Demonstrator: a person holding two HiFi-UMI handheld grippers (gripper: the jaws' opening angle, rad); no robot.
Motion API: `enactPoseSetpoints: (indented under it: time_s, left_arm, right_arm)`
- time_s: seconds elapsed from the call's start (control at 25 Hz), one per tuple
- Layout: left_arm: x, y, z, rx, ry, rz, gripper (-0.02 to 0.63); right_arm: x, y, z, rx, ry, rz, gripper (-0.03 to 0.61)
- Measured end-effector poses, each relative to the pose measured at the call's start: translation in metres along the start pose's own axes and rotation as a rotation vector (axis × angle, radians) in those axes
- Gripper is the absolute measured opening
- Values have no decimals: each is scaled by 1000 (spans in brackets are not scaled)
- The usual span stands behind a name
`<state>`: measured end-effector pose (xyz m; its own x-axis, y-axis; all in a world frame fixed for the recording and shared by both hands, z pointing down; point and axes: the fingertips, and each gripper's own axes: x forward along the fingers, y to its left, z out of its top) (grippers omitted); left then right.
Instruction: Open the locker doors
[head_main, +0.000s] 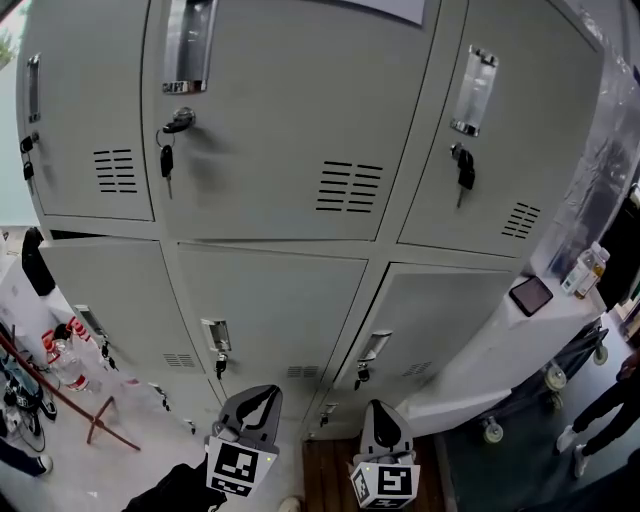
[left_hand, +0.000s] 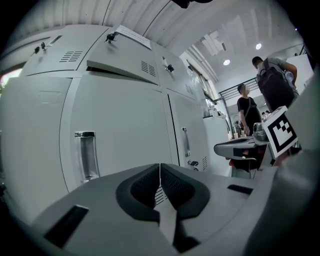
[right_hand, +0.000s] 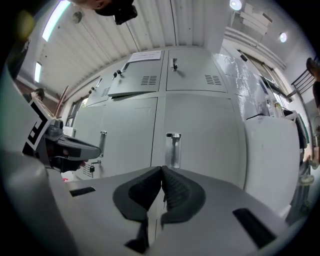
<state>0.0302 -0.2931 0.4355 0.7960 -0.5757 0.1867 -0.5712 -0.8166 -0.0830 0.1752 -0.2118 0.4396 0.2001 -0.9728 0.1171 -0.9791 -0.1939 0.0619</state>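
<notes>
Facing the locker doors (head_main: 290, 180), I have the whole grey bank in front of me. It fills the head view down to the wooden floor (head_main: 325, 470), and most doors look shut, with keys (head_main: 166, 158) hanging from the locks of the upper row. I judge this to be the approach step, as no door is in my grip yet. My left gripper (head_main: 262, 393) and right gripper (head_main: 381, 408) are held low before the bottom rows, touching no door. Each has its jaws pressed together with nothing between them. The next move, as I read it, calls for picking one recessed handle (right_hand: 173, 150) and spreading the jaws. I would then close them on its lip or on the key beneath and pull along the door's swing; a locked door would want its key turned first. The head view gives me the layout of the rows, plus a phone (head_main: 530, 294) and bottles (head_main: 585, 270) on the low white cabinet (head_main: 480, 350) at the right, which neither gripper view shows clearly. The right gripper view puts that handle just above my closed jaws. Both gripper views show one upper door (left_hand: 125, 62) standing a little proud of its neighbours, which is hard to tell from my head. Only the left gripper view shows two people (left_hand: 248, 112) standing off to the side.
</notes>
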Motion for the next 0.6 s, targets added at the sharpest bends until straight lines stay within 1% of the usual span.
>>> enactPoseSetpoints:
  time_s: [0.08, 0.12, 0.16, 0.2, 0.36, 0.44, 0.52, 0.6]
  left_arm:
    - [8, 3, 0, -1, 7, 21, 25]
    - [11, 5, -1, -3, 10, 33, 25]
    - [13, 7, -1, -5, 12, 44, 25]
    - [16, 10, -1, -7, 14, 55, 25]
    - [23, 18, -2, -16, 18, 97, 25]
    - [25, 22, -3, -21, 23, 114, 25]
    - [26, 24, -4, -24, 26, 128, 25]
    - [26, 26, -5, -27, 29, 141, 25]
  right_arm:
    - [15, -3, 3, 0, -5, 35, 22]
    - [23, -3, 4, 0, -7, 55, 91]
    - [30, -4, 6, -3, -11, 73, 121]
    - [37, -4, 9, -9, -15, 86, 121]
    - [63, -3, 15, -28, -27, 135, 173]
    - [74, -3, 17, -34, -33, 149, 198]
    - [83, -3, 19, -44, -34, 161, 238]
    - [90, -2, 20, -52, -36, 172, 249]
